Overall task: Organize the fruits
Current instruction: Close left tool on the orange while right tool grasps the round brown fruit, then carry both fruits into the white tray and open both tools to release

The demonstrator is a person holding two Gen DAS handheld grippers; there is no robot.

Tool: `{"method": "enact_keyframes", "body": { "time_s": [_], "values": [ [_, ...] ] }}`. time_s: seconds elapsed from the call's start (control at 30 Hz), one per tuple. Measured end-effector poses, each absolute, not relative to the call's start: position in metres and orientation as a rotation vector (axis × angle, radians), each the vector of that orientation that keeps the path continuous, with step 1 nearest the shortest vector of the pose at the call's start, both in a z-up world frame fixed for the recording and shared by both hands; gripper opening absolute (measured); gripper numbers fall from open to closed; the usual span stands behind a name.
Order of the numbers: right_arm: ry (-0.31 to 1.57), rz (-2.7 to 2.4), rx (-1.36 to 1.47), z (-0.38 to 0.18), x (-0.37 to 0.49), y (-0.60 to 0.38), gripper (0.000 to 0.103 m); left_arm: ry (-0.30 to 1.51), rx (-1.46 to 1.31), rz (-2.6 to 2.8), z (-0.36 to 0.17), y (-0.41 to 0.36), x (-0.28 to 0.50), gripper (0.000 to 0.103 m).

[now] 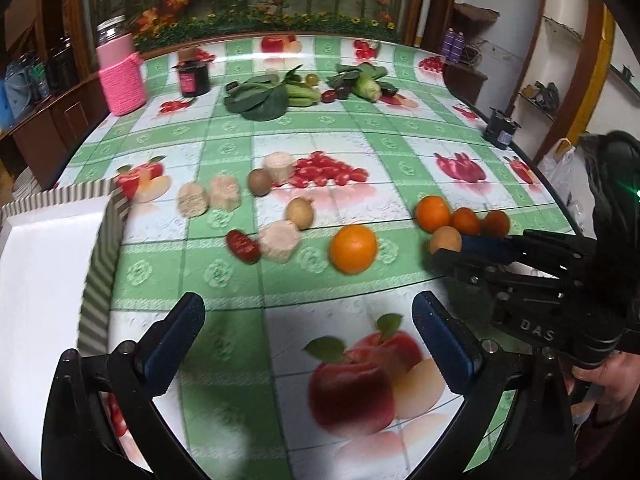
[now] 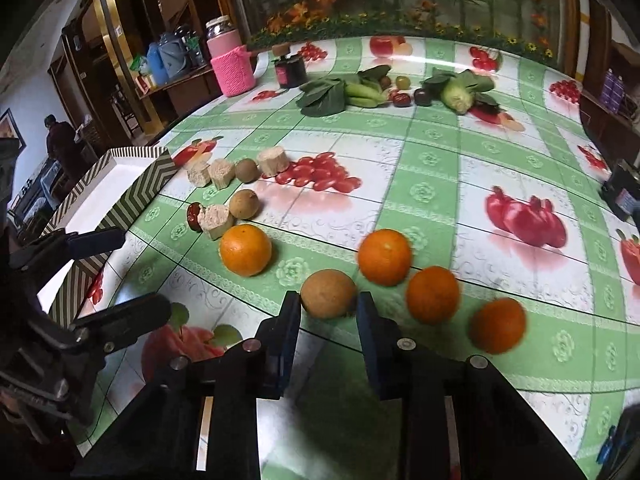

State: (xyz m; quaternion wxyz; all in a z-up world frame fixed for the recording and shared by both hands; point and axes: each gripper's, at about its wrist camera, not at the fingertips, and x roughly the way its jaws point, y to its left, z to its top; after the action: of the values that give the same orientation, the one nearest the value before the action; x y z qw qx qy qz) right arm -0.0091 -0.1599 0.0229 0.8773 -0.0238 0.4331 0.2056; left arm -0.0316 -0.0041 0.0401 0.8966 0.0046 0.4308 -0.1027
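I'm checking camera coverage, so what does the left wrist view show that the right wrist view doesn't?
Only the left wrist view: the hand holding the right gripper, and a white bag. Only the right wrist view: a person in a far room. Both: four oranges, the striped box, the brown fruit between the right gripper's fingers.

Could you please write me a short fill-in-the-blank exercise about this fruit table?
1. The right gripper is shut on a round ___ fruit.
2. There are ___ oranges on the table.
3. The left gripper hangs over the table with its jaws ___ and nothing between them.

Missing words: brown; four; open.
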Motion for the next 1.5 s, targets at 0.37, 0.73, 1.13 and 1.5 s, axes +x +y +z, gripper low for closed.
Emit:
{"method": "enact_keyframes", "body": {
  "time_s": [0.37,0.73,1.13,1.5],
  "values": [
    [0.910,0.394,0.024,0.019,-0.017,-0.197,0.030,0.910,0.063,-0.264,0.032,-0.037,-0.007,0.091],
    [0.901,0.405,0.055,0.020,-0.017,-0.202,0.030,0.966,0.114,-0.266,0.014,-0.051,0.010,0.033],
    [0.889,0.427,0.053,0.025,-0.024,-0.189,0.030,0.946,0.064,-0.263,0.028,-0.036,-0.009,0.030],
    [0.862,0.450,0.028,0.042,-0.037,-0.159,0.030,0.904,0.049,-0.211,0.052,-0.010,-0.033,0.030]
  ]
}}
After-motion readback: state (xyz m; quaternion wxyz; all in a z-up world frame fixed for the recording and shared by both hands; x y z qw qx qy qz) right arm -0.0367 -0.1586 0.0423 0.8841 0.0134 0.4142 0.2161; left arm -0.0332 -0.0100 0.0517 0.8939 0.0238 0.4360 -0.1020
